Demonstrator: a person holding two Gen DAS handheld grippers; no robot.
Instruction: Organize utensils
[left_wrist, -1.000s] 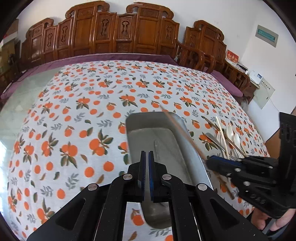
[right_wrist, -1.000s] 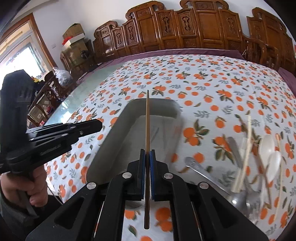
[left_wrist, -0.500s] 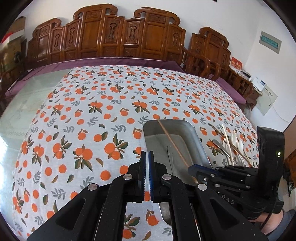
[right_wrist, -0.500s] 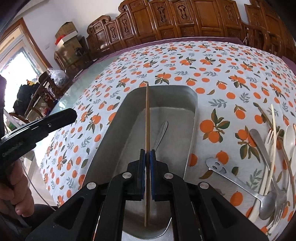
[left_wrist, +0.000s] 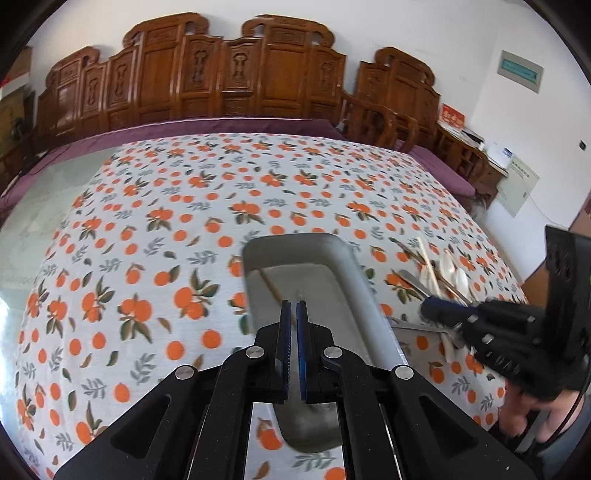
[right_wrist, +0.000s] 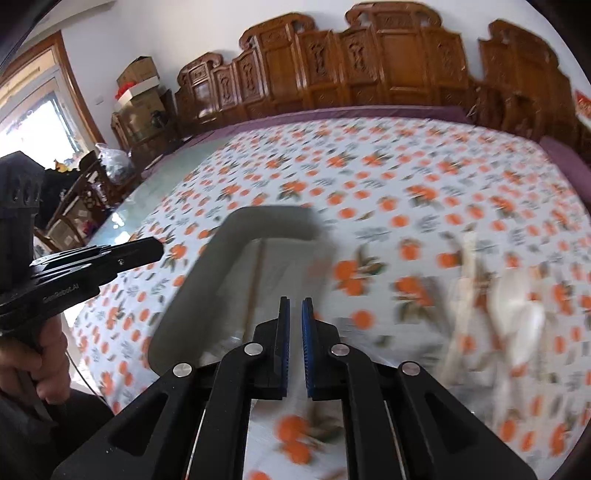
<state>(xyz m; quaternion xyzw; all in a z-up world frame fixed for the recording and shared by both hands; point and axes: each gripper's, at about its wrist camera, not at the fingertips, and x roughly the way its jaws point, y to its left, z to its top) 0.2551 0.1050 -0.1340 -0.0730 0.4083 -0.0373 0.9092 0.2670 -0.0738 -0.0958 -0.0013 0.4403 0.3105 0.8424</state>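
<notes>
- Left wrist view, left half of frame: orange-print cloth on the tabletop (left_wrist: 147, 236), nothing lying on that part.
- Lower centre: left gripper (left_wrist: 293, 317) clenched with nothing between its pads, poised over the near end of the metal tray (left_wrist: 354, 266).
- Centre: tray ran lengthwise away from the camera; one wooden chopstick (left_wrist: 270, 286) lay slanted on its floor near the far left corner.
- Right of tray: loose utensil pile (left_wrist: 443, 273) on the cloth — pale chopsticks, white spoons, metal handles, overlapping. Individual pieces hard to separate.
- Far right: right gripper (left_wrist: 437, 312) beside the pile; in its own blurred view the right gripper (right_wrist: 294, 314) showed a narrow gap between the pads and held nothing.
- Handling judgement: chopsticks light, stiff, thin, prone to roll; pinch mid-shaft. Metal cutlery heavier and slick; take at the flat handle. White spoons possibly brittle; grip the handle, not the bowl.
</notes>
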